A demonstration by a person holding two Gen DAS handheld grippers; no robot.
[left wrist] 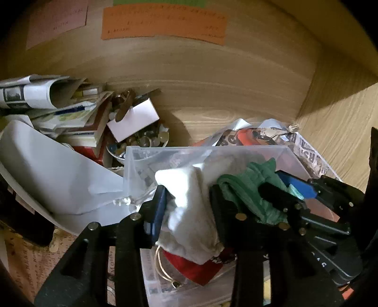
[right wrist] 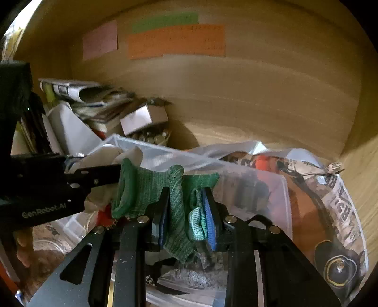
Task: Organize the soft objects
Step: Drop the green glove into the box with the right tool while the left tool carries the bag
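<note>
I am over a clear plastic box (left wrist: 208, 149) inside a wooden cupboard. My left gripper (left wrist: 187, 212) is shut on a white cloth pouch (left wrist: 189, 207), which fills the gap between the blue pads and hangs above the box. Just to its right, my right gripper (right wrist: 186, 224) is shut on a green knitted cloth (right wrist: 176, 207); a paler green fold (right wrist: 197, 224) lies against the right pad. The green cloth (left wrist: 245, 191) also drapes against the left gripper's right finger. In the right wrist view the left gripper (right wrist: 94, 174) reaches in from the left with the white pouch (right wrist: 101, 158).
Inside the box lie a red cloth (left wrist: 193, 269) and a thin gold bangle (left wrist: 163, 269). A pile of papers and books (left wrist: 70, 113), a white card (left wrist: 134, 120) and a bowl of small trinkets (left wrist: 141, 141) crowd the back left. A newsprint-patterned bag (right wrist: 335, 203) lies at the right. Coloured notes (left wrist: 165, 22) hang on the back wall.
</note>
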